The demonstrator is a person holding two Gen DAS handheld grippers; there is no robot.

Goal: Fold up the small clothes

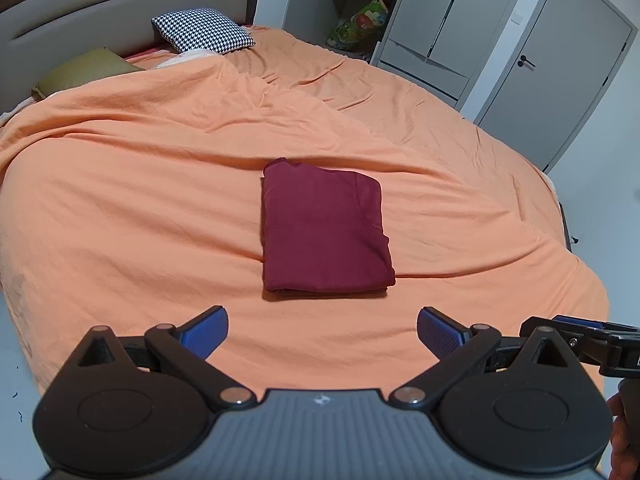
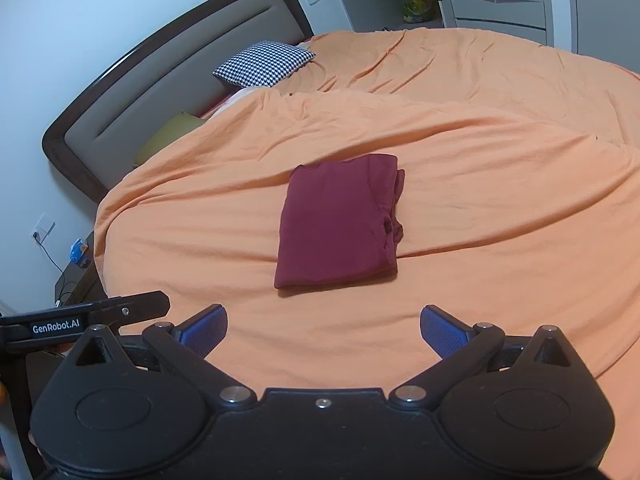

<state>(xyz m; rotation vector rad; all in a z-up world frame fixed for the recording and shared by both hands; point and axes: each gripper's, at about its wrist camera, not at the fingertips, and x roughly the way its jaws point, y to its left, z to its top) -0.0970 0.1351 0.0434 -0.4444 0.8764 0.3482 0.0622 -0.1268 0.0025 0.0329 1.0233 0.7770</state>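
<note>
Grippers first: our left gripper (image 1: 322,330) has its blue pads (image 1: 206,332) spread wide with nothing between them, hanging above the orange bedspread (image 1: 140,184) just short of the near edge of the maroon garment (image 1: 324,232). Our right gripper (image 2: 322,330) is the same deal, jaws wide apart, empty, touching nothing. The garment is folded into a neat rectangle lying flat mid-bed, looser layers showing along its right side. Further back we've got a houndstooth pillow (image 1: 202,30) and an olive pillow (image 1: 84,70) by the headboard (image 2: 168,80), grey wardrobe (image 1: 448,20) beyond. Nothing sits between grippers and garment.
</note>
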